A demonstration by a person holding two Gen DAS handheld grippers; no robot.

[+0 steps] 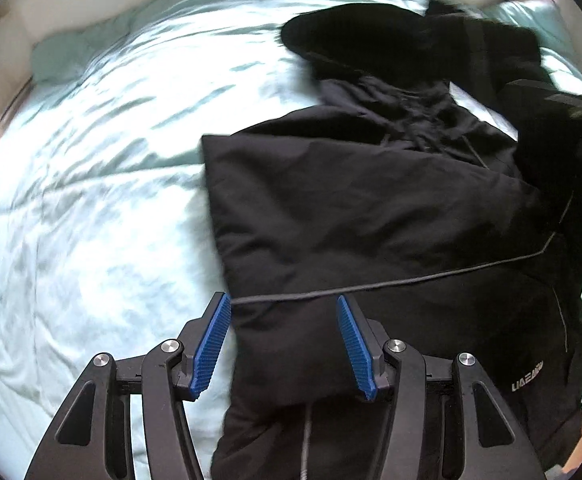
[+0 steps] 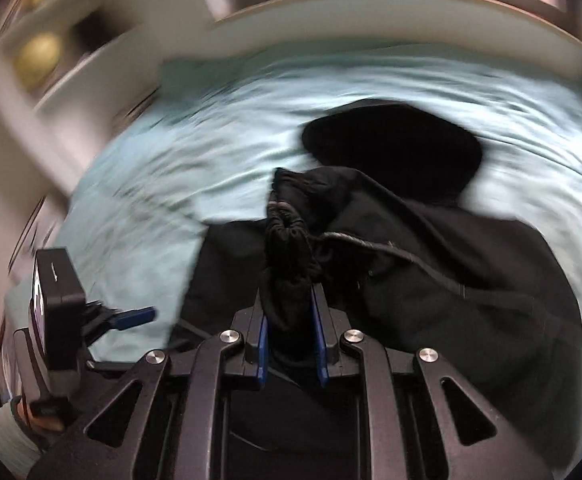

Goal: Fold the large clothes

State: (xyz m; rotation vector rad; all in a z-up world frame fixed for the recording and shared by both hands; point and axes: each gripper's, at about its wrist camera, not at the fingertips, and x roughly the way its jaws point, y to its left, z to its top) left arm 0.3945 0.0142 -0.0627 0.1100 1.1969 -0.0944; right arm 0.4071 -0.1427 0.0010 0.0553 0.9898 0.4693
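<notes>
Left wrist: black jacket [image 1: 371, 216] hem logo [image 1: 528, 378] mirrored, unreadable; right tool [image 2: 289, 300] pinching cuff [image 2: 287, 228].

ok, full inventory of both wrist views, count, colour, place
jacket: 1, black with grey piping, spread on the bed, right of centre
sleeve cuff: 1, black, bunched, pinched in the right gripper
hood: 1, black, at the jacket's far end
bed cover: 1, pale mint, wrinkled, under the jacket
headboard: 1, light wood, far edge of the bed
shelf: blurred, left of the bed, contents unclear
left gripper: 1, black with blue pads, open above the jacket's near edge
right gripper: 1, black with blue pads, shut on the sleeve cuff
</notes>
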